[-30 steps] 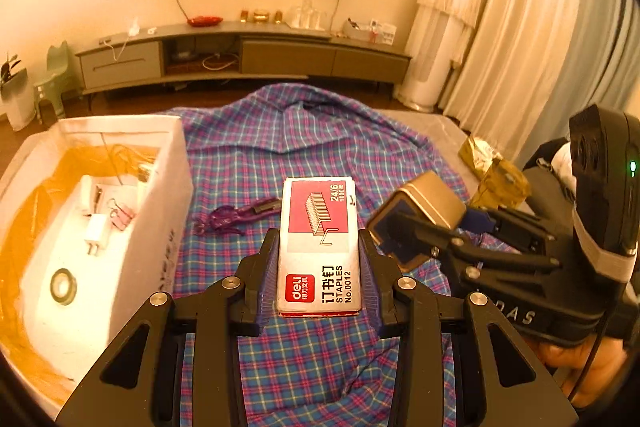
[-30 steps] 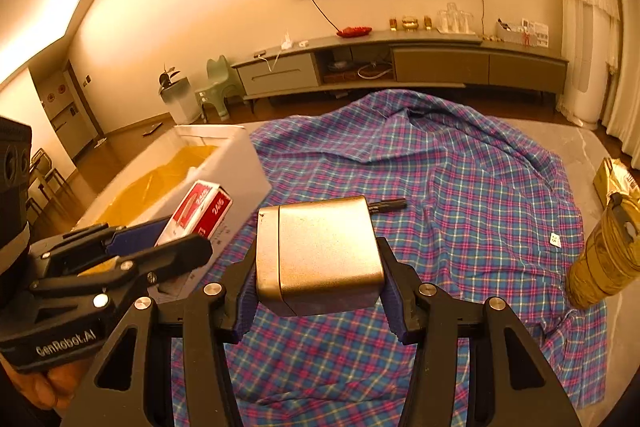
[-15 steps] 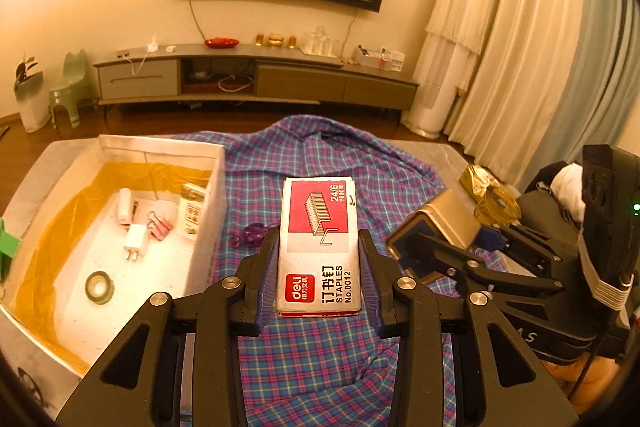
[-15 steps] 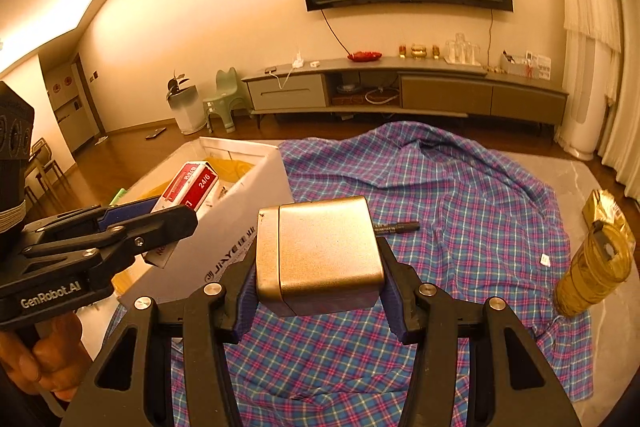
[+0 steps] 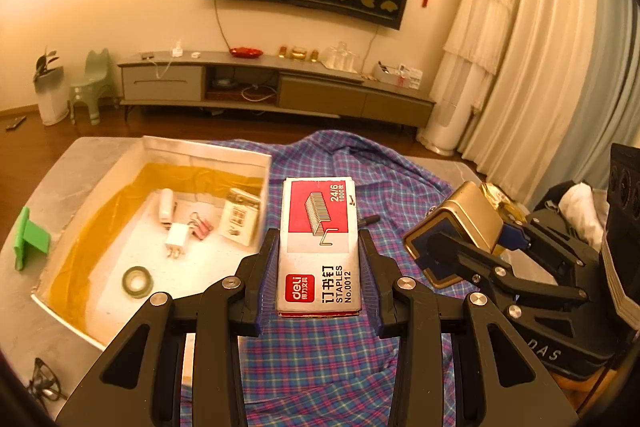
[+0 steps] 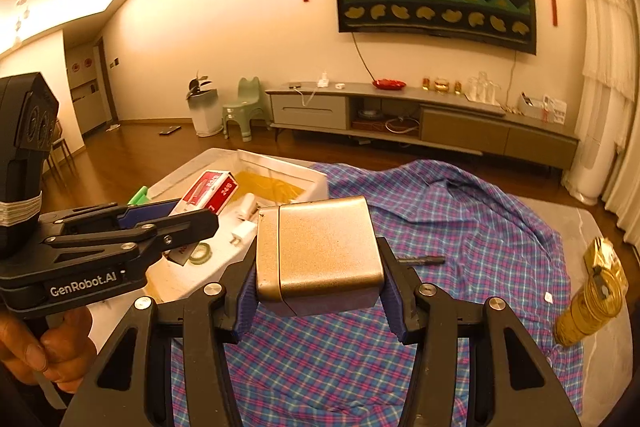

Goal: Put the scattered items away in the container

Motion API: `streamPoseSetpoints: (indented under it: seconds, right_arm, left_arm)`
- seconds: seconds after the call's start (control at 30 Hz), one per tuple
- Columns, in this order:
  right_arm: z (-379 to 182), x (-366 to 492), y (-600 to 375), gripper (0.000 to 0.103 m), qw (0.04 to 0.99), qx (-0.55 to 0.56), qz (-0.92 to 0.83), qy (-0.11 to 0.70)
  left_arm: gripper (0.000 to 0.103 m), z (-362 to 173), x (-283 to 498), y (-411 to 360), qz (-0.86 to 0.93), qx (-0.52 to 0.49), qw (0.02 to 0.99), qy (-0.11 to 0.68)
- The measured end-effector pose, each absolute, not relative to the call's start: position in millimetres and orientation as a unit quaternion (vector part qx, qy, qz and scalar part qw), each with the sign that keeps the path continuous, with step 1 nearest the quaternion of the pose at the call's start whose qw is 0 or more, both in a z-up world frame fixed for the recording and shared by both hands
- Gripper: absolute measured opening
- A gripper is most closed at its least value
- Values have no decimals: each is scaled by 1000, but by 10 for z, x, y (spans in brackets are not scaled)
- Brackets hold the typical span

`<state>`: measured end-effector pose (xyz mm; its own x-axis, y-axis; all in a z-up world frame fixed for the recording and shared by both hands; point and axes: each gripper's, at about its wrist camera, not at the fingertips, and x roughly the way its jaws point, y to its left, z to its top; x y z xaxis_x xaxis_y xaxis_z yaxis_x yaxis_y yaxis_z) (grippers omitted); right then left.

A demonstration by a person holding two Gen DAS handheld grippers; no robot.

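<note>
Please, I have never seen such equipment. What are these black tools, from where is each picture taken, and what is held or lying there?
No robot: a person carries two hand-held grippers, each with a camera looking along its fingers. In the left camera's picture, the left gripper clamps a staples box. In the right camera's picture, the right gripper clamps a gold tin. The white container beside the plaid shirt holds a tape roll, a white plug and pink clips. A dark pen lies on the shirt.
</note>
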<state>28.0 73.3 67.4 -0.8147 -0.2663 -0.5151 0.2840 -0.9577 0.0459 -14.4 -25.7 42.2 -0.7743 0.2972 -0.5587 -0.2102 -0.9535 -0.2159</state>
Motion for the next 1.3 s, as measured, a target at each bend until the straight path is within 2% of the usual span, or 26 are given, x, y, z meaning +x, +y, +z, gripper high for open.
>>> streamPoseSetpoints:
  seconds: [0.5, 1.0, 1.3]
  right_arm:
    - [753, 308, 157, 53, 180, 244, -952, 42]
    - [596, 21, -130, 53, 208, 264, -941, 33]
    - [455, -140, -480, 53, 236, 284, -928, 52]
  left_arm:
    - [38, 457, -49, -850, 944, -295, 105, -101]
    - [38, 134, -233, -1445, 934, -324, 70, -132]
    - [38, -95, -391, -1857, 920, -346, 50, -177]
